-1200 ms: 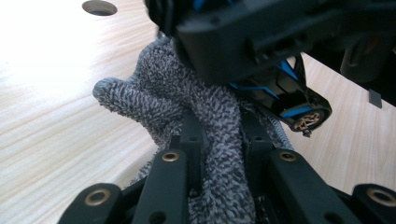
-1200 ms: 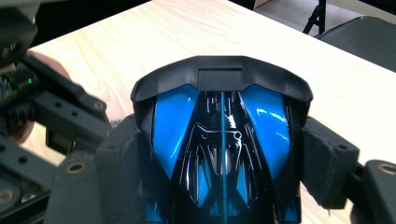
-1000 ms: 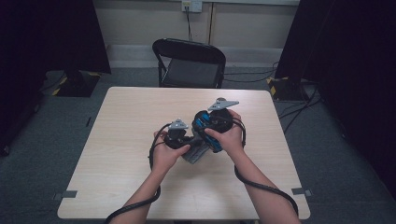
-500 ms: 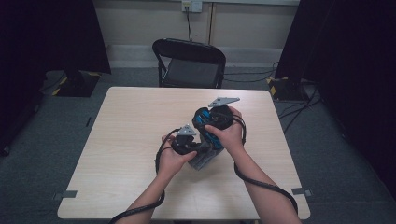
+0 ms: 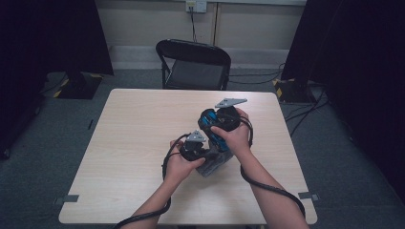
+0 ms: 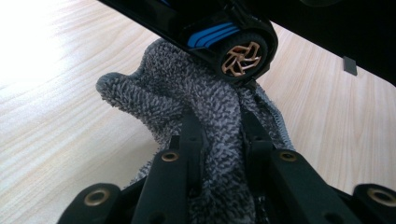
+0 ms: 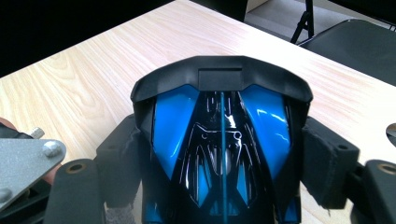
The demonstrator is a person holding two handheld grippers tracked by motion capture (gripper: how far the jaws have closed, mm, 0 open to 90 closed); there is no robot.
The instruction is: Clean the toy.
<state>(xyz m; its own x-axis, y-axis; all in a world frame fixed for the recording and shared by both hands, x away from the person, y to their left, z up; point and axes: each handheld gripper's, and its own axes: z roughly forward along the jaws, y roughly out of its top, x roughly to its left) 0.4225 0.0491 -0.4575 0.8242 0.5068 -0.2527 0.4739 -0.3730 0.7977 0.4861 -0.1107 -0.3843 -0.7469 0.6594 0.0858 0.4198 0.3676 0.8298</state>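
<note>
Overhead, the left gripper [image 5: 208,160] and right gripper [image 5: 220,143] meet above the light wooden table [image 5: 138,143]. Next, the left gripper view shows its jaws pinching a grey fuzzy cloth [image 6: 187,98] against the wheel. Finally, the right gripper view shows its jaws clamping the glossy blue-and-black toy car [image 7: 222,140].

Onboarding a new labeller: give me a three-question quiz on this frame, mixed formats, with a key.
1. True or false: the right gripper holds the blue and black toy car across its body, one jaw on each side.
2. What is pinched between the jaws of the left gripper?
A. a sponge
B. a grey cloth
C. a cable
3. Fill in: in the left gripper view, the cloth lies against the car's ____, which has a copper-coloured rim.

Key
1. True.
2. B, the grey cloth.
3. wheel.
</note>
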